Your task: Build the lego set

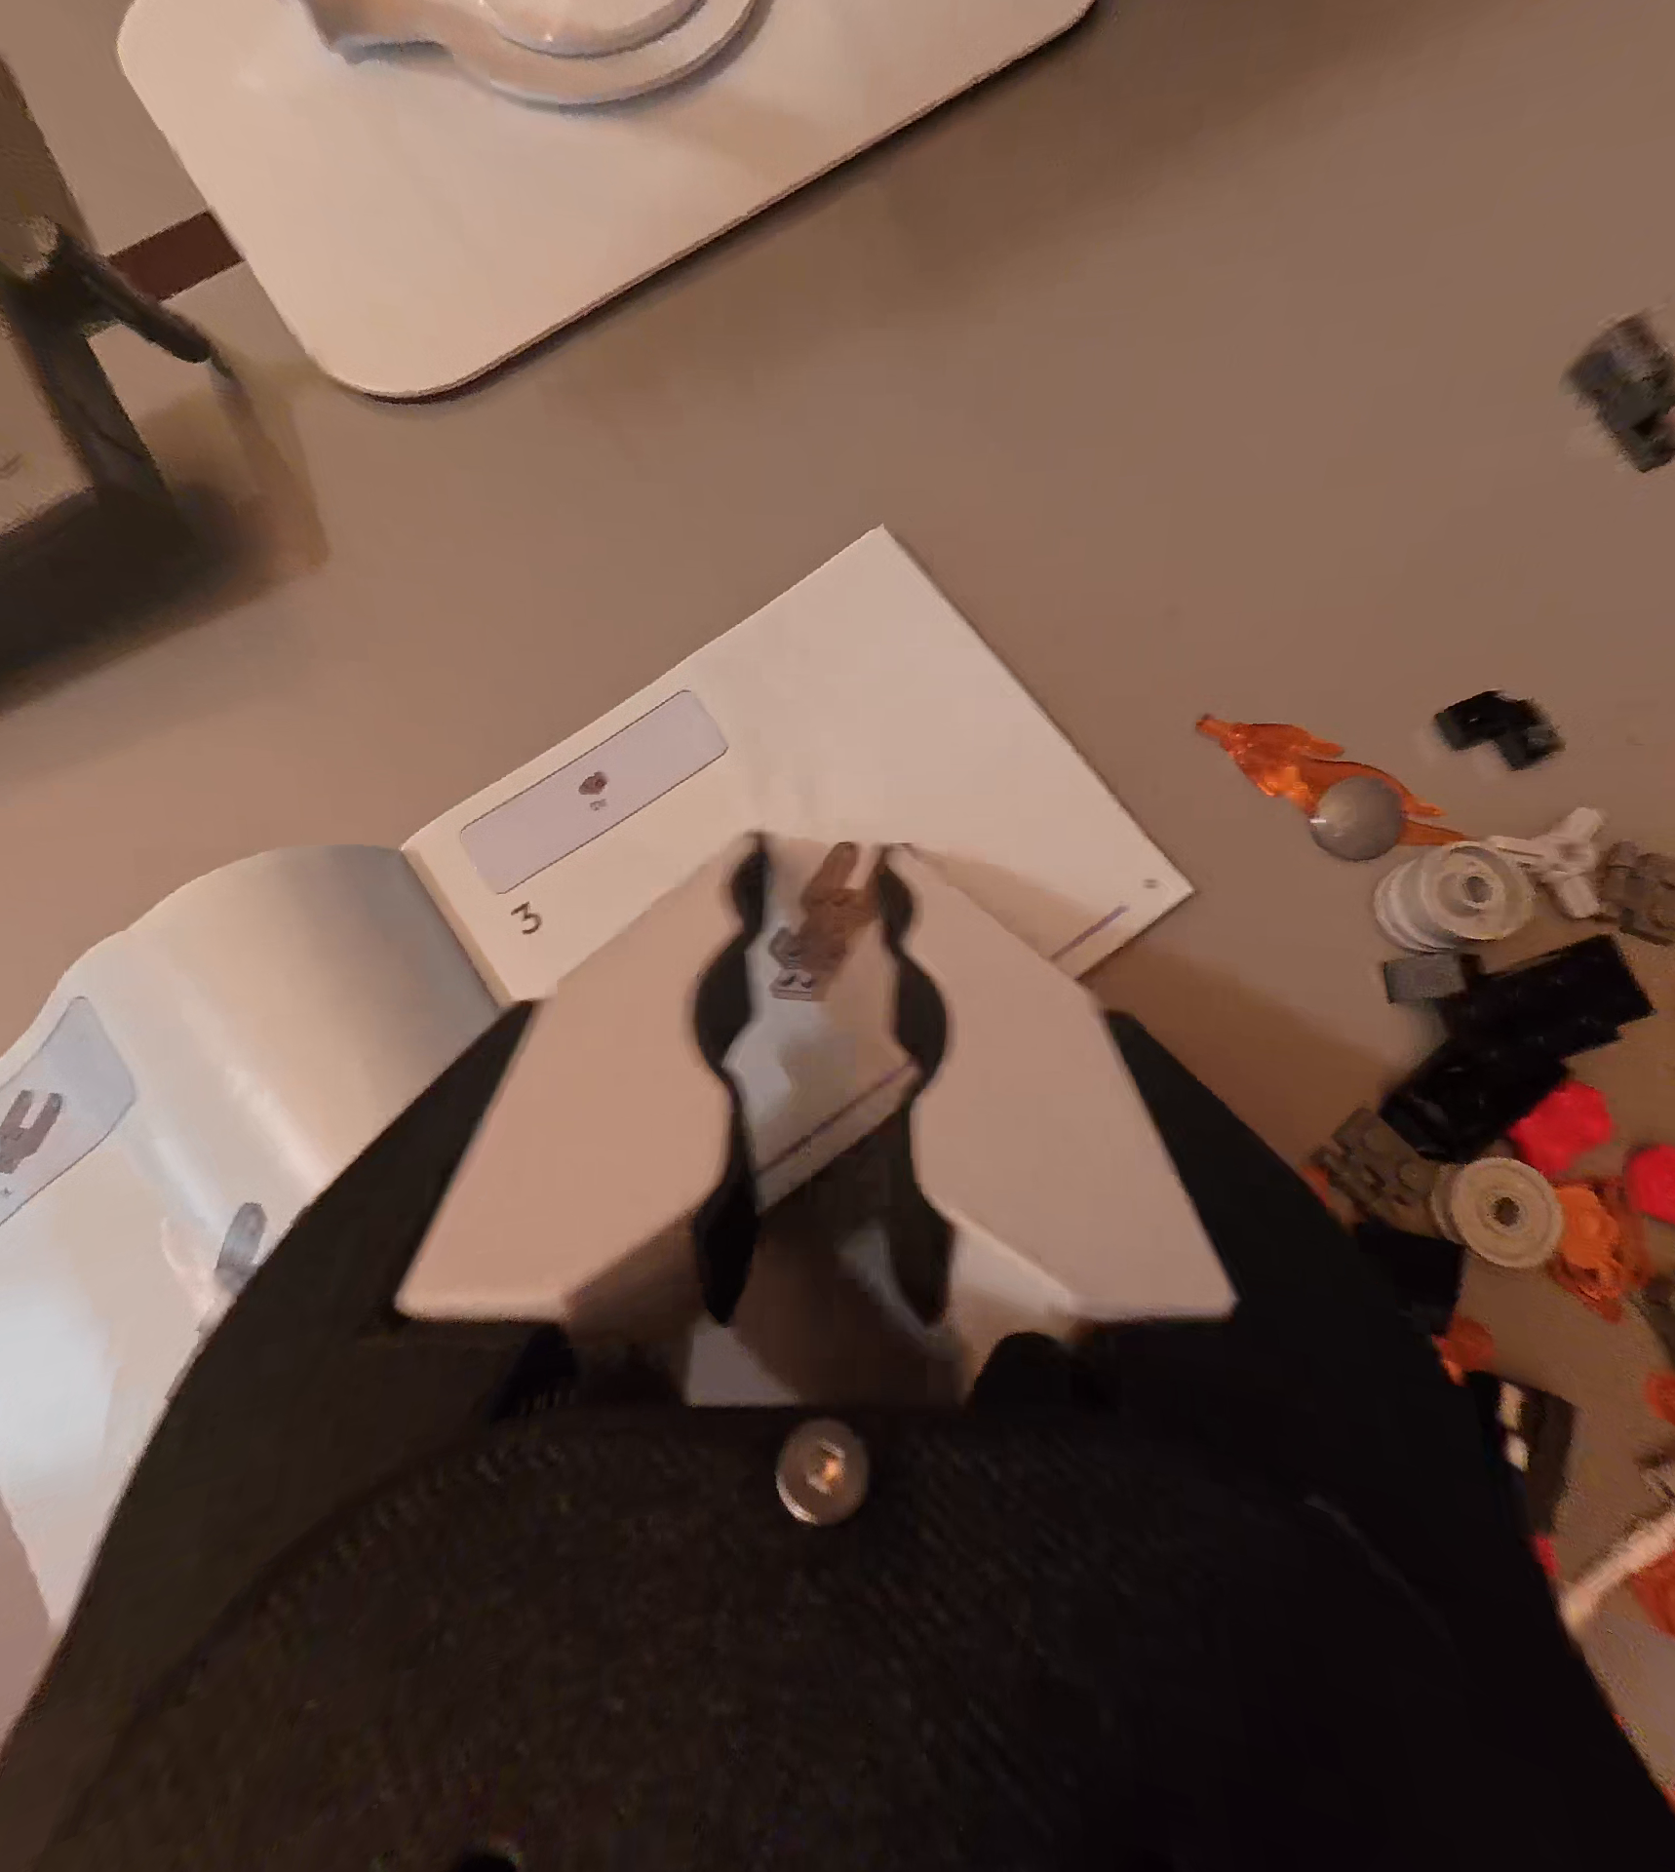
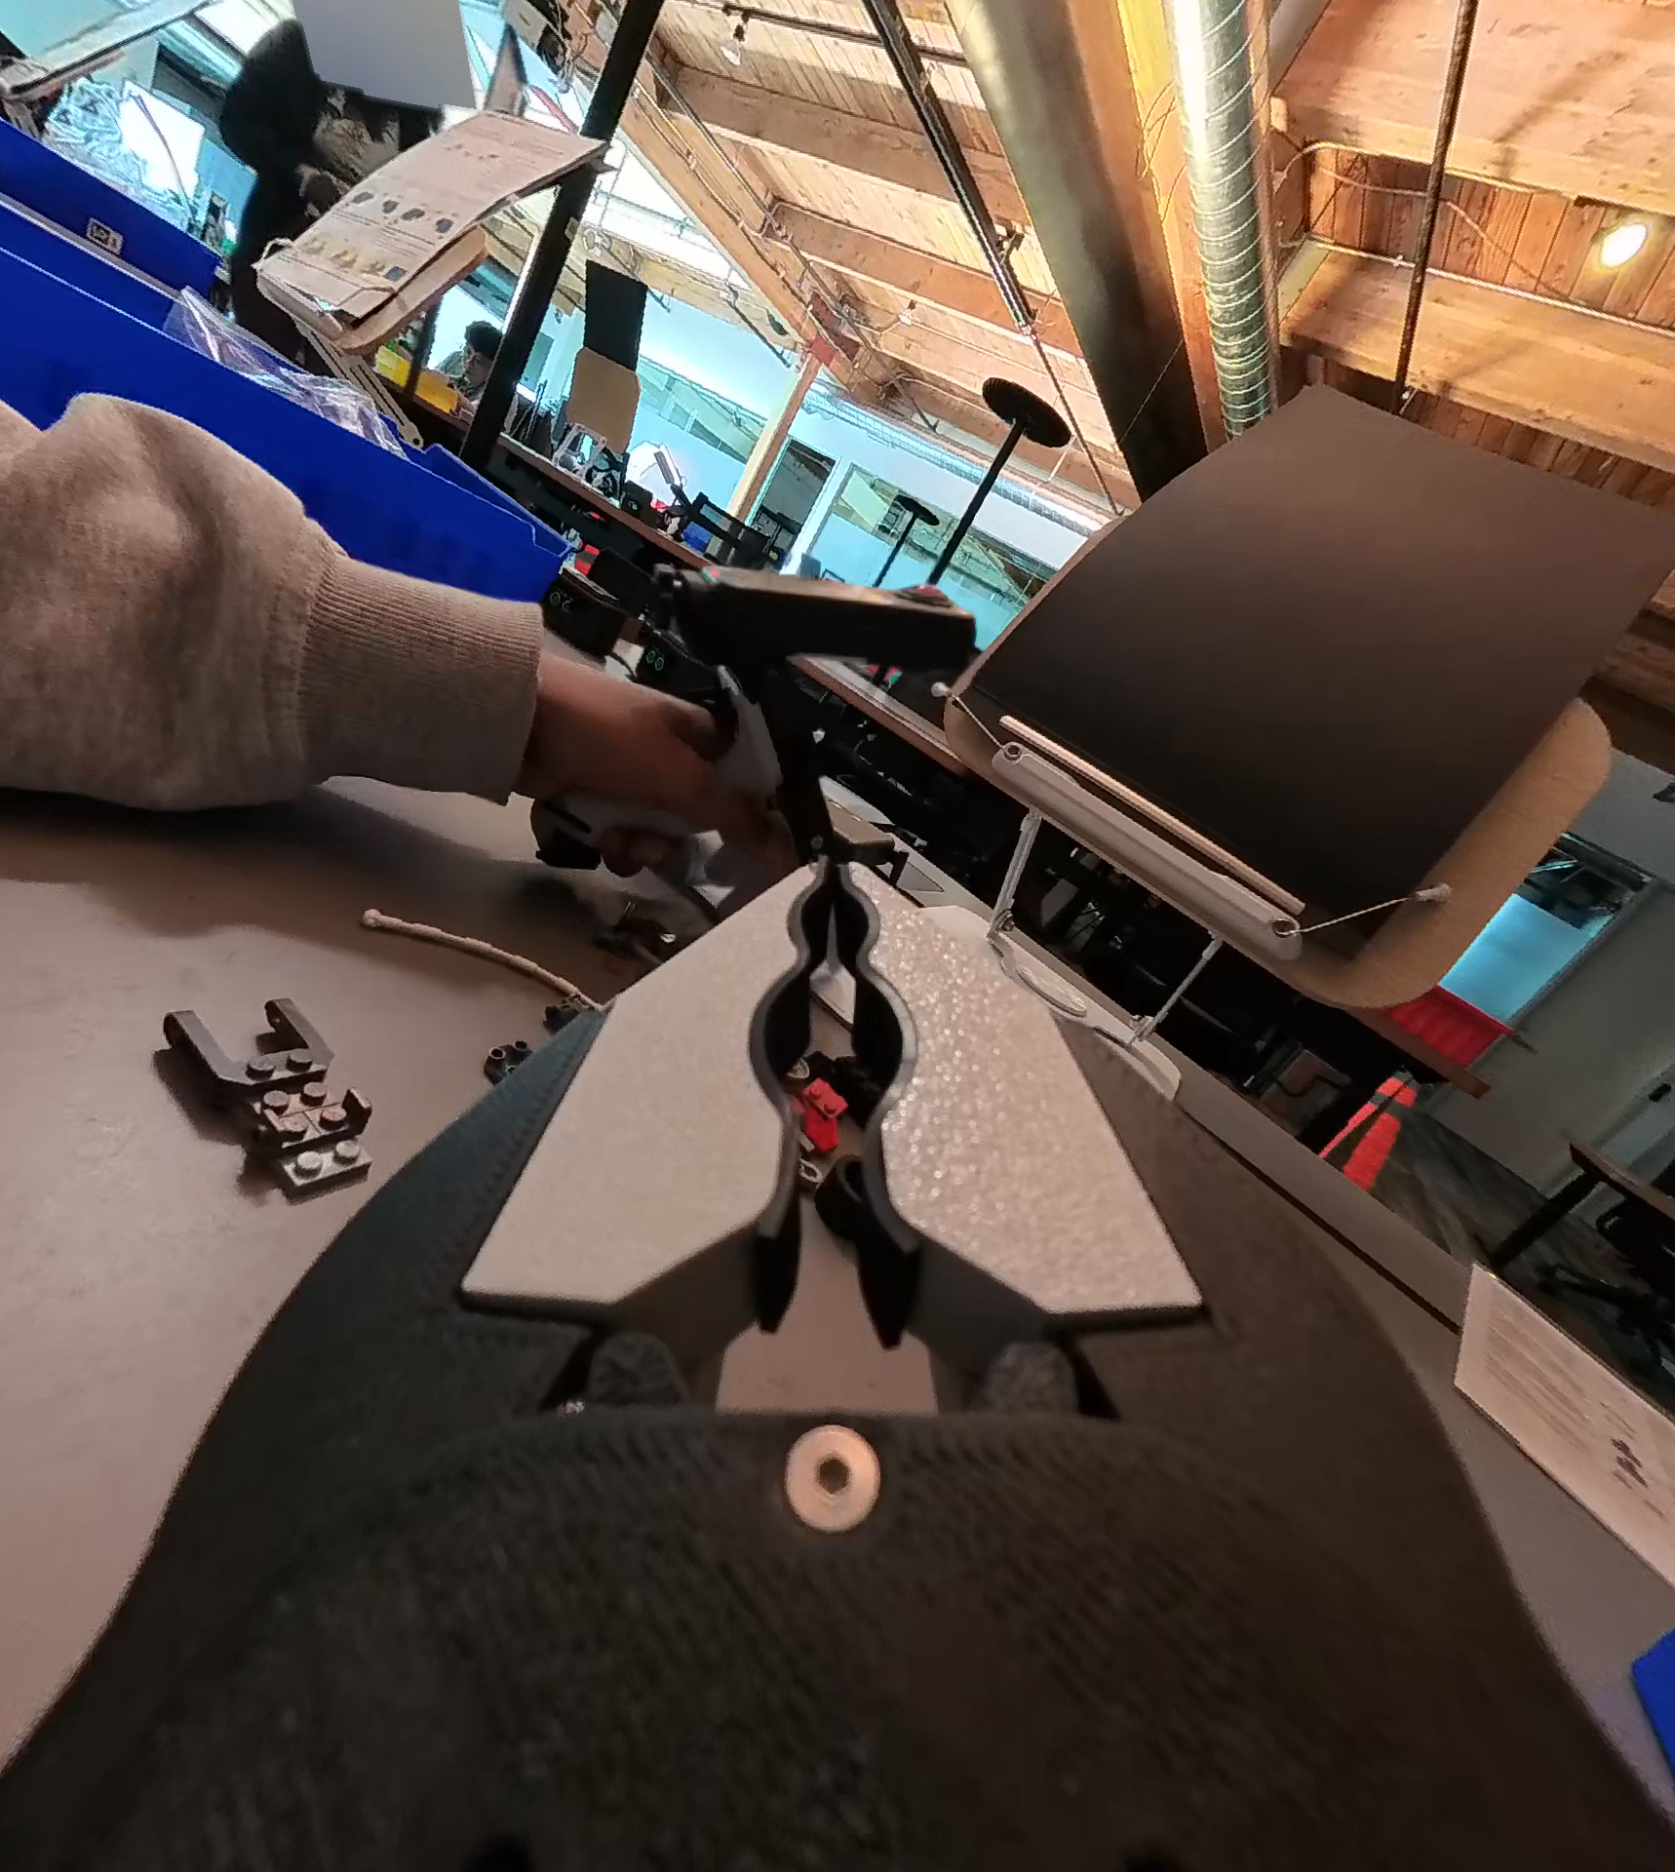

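My left gripper (image 1: 823,851) hovers over the open instruction booklet (image 1: 864,699), jaws a little apart and empty; a printed picture of a grey-brown part shows between its fingers. A pile of loose lego pieces (image 1: 1522,1064) in black, grey, red and orange lies to its right. My right gripper (image 2: 830,886) is shut and holds nothing I can see, low over the table. A small dark grey plate assembly with two clip arms (image 2: 266,1104) lies to its left. Red and black pieces (image 2: 818,1104) show through the gap between its fingers.
A white rounded base plate (image 1: 509,233) and a dark box (image 1: 3,456) stand behind the booklet. A lone dark grey piece (image 1: 1634,395) lies far right. A sleeved arm (image 2: 155,608) holds the left gripper's body (image 2: 813,608). A string (image 2: 469,952), blue bins (image 2: 104,304) and a black screen on a stand (image 2: 1320,658) are nearby. Some 25 cm of space lies between my two pairs of fingers.
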Available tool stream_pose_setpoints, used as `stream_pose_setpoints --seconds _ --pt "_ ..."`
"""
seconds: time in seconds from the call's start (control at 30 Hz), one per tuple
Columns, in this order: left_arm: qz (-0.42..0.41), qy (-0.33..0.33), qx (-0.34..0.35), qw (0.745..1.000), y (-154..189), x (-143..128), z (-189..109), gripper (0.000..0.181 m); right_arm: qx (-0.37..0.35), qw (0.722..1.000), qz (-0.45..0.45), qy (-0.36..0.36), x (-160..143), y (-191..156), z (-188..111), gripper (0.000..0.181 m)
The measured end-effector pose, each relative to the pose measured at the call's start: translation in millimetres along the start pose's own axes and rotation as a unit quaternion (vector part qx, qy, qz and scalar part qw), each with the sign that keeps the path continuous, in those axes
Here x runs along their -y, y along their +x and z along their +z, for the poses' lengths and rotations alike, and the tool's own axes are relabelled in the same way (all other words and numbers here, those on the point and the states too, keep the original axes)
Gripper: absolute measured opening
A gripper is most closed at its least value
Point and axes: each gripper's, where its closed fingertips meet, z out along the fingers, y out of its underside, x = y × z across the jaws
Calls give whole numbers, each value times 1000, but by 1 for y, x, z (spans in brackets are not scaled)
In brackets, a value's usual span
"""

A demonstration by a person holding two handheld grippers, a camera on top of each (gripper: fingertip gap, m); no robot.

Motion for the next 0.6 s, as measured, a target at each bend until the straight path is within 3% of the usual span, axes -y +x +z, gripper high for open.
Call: stream_pose_setpoints --seconds 0.03,0.07,0.13,0.2,0.3,0.47,0.6 --pt "0 8 -22 1000 6 2 -3 53 0 1000 0 0 0 0 0 0" --pt "2 14 -33 999 9 5 -5 74 0 1000 -1 0 0 0 0 0" --pt "18 17 -9 1000 4 7 -5 93 1 1000 -2 0 0 1 0 0" --pt "45 -3 26 999 -3 -2 1 98 1 1000 -3 1 0 1 -1 0" --pt "-3 -9 -25 1000 4 -6 3 79 2 1000 -6 0 0 1 -1 0" --pt "-1 -33 -21 999 1 -8 3 78 3 1000 -9 -2 -1 1 -1 0" --pt "-3 -52 -17 998 -6 -8 3 63 4 1000 -13 -4 -1 0 -1 0"
